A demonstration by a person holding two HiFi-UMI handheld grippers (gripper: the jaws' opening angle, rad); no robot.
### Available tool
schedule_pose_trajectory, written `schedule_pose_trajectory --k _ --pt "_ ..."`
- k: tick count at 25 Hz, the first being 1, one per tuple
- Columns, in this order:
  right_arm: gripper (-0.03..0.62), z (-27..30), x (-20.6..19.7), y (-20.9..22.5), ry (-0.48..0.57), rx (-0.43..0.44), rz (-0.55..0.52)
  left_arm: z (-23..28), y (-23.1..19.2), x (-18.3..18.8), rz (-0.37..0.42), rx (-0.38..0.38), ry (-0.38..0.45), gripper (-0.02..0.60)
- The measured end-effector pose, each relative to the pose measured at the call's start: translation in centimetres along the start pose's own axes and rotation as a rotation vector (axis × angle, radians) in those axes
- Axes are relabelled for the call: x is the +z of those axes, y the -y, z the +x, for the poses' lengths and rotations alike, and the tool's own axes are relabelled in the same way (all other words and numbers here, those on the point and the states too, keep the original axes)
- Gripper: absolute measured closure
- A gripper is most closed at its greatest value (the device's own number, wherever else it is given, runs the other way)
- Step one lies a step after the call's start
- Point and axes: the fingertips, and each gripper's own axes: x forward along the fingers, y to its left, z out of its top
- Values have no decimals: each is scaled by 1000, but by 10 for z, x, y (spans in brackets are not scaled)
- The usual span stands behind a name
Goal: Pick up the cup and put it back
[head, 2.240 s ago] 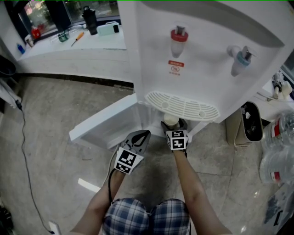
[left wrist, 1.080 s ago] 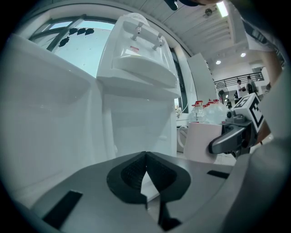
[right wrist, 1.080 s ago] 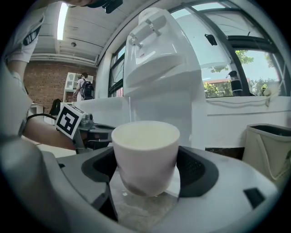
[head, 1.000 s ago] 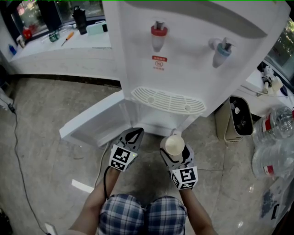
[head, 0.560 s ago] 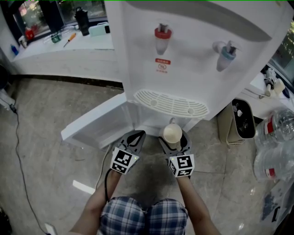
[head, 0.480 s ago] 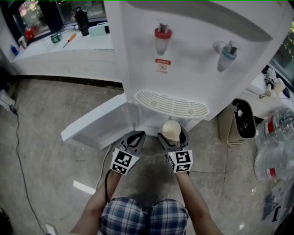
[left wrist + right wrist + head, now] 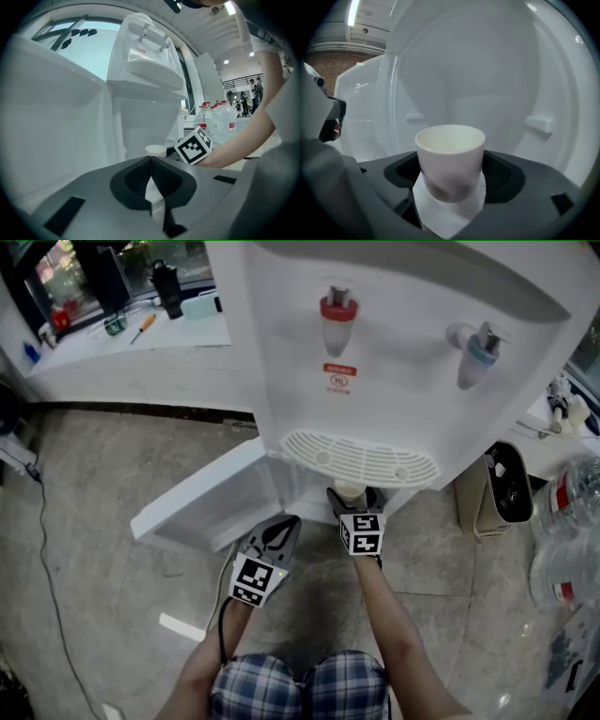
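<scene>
A pale paper cup (image 7: 349, 489) stands upright between the jaws of my right gripper (image 7: 353, 496), which is shut on it. Cup and gripper sit at the mouth of the open cabinet under the white water dispenser (image 7: 394, 362), just below the drip tray (image 7: 361, 457). In the right gripper view the cup (image 7: 450, 154) fills the centre of my right gripper (image 7: 451, 174), with the white cabinet interior behind. My left gripper (image 7: 283, 529) hangs shut and empty to the left, near the cabinet door. The left gripper view shows my left gripper (image 7: 150, 176) with its jaws together and the cup (image 7: 155, 150) beyond.
The cabinet door (image 7: 202, 498) stands swung open to the left. Red tap (image 7: 338, 320) and blue tap (image 7: 480, 351) are above the tray. A bin (image 7: 506, 486) and water bottles (image 7: 567, 540) stand at the right. A cable (image 7: 45, 549) runs over the floor at left.
My right gripper has carried the cup forward and down, from in front of the dispenser to under the drip tray at the cabinet opening. The left gripper has stayed put.
</scene>
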Motion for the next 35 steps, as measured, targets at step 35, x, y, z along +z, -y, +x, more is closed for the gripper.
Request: schedule_pose_trajectory --k 35 --pt "268 -165 57 -12 235 61 112 -13 3 29 -14 10 35 557"
